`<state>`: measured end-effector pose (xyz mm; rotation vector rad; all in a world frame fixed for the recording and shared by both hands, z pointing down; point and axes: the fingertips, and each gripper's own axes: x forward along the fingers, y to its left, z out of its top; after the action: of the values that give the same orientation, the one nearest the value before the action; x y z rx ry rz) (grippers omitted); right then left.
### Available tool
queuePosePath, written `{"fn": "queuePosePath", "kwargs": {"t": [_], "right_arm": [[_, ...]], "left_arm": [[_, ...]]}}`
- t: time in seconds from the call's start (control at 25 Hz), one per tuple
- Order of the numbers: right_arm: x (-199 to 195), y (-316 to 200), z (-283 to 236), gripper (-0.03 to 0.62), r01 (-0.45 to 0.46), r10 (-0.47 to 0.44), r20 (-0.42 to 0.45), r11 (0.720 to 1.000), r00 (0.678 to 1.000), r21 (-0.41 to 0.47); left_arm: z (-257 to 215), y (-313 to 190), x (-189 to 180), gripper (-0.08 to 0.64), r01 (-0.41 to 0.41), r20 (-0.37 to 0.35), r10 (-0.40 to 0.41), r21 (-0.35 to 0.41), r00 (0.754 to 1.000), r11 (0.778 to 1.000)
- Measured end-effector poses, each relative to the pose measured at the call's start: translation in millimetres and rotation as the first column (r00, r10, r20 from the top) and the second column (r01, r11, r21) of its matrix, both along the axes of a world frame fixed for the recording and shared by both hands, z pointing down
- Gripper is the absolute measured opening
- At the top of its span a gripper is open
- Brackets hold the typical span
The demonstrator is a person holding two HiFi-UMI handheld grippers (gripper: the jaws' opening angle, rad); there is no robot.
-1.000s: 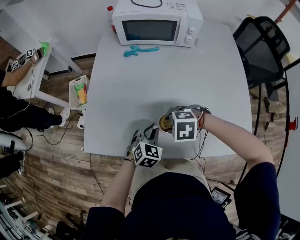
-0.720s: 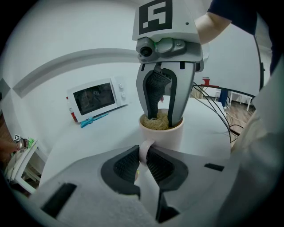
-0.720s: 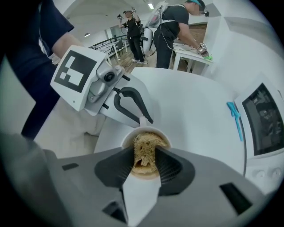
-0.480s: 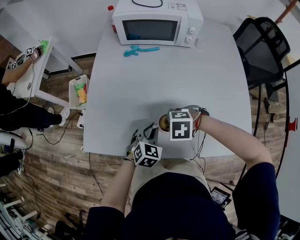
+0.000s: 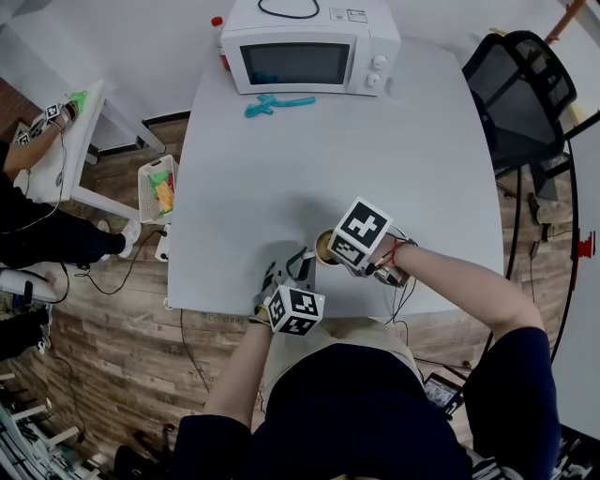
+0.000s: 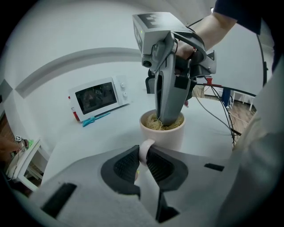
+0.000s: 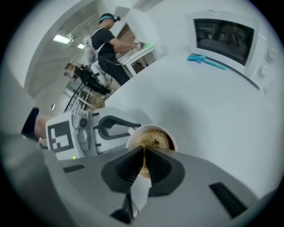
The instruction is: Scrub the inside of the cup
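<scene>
A pale cup (image 5: 322,247) stands near the front edge of the white table (image 5: 281,169). My left gripper (image 5: 300,264) is shut on its handle (image 6: 144,150), and both pads press the loop. A tan fibrous scrubber (image 6: 152,123) fills the cup (image 6: 162,134). My right gripper (image 6: 167,119) points steeply down into the cup. Its jaws have just been closing. In the right gripper view they (image 7: 143,156) stand shut over the cup (image 7: 163,131), with tan strands of the scrubber (image 7: 153,140) between the pads. The left gripper (image 7: 119,128) holds the handle at the cup's left.
At the table's far end stands a white microwave (image 5: 302,52), with a teal tool (image 5: 279,101) in front of it and a red-capped bottle (image 5: 217,26) beside it. A black office chair (image 5: 520,89) stands right. A basket (image 5: 157,185) and another person's table (image 5: 56,150) are left.
The right gripper has rolled over the cup, so its marker cube now sits diagonally. The left gripper and the cup have stayed in place.
</scene>
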<state>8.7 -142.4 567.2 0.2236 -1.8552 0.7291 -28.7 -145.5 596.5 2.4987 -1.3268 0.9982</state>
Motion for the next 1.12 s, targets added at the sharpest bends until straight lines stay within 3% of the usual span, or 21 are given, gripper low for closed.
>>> {"fn": "queuePosePath", "kwargs": {"t": [0.16,0.36,0.44,0.6,0.68,0.72,1.12], "right_arm": [[0.1,-2.4,-0.1,0.034,-0.218,0.219,0.004,0.972,0.976,-0.091],[0.5,-6.2,-0.6,0.032,-0.43,0.439,0.008,0.884,0.899,-0.183],[1.2,-7.7,-1.3,0.032,-0.508,0.526,0.013,0.829,0.851,-0.234],[3.4,-11.6,-2.5,0.031,-0.647,0.691,-0.004,0.675,0.723,-0.353],[4.3,-12.8,-3.1,0.031,-0.678,0.731,-0.011,0.626,0.682,-0.387],[4.5,-12.9,-3.4,0.031,-0.679,0.735,-0.008,0.623,0.678,-0.387],[9.6,-11.4,-12.3,0.031,-0.628,0.679,0.06,0.706,0.732,-0.328]], "left_arm": [[0.1,-0.4,-0.2,0.057,0.002,0.005,-0.002,-0.001,1.0,1.0],[0.1,-0.6,0.0,0.057,0.009,0.008,-0.009,-0.002,1.0,1.0],[-0.1,-0.7,0.0,0.057,0.01,0.009,-0.01,-0.001,1.0,1.0],[-0.5,-1.0,-0.7,0.057,0.01,0.009,-0.01,-0.004,1.0,1.0],[-0.4,-1.4,-0.8,0.056,0.012,0.009,-0.012,-0.006,1.0,1.0],[-0.3,-1.4,-0.8,0.056,0.012,0.008,-0.012,-0.006,1.0,1.0],[0.3,-0.7,0.2,0.057,0.002,0.004,-0.002,-0.008,1.0,1.0]]}}
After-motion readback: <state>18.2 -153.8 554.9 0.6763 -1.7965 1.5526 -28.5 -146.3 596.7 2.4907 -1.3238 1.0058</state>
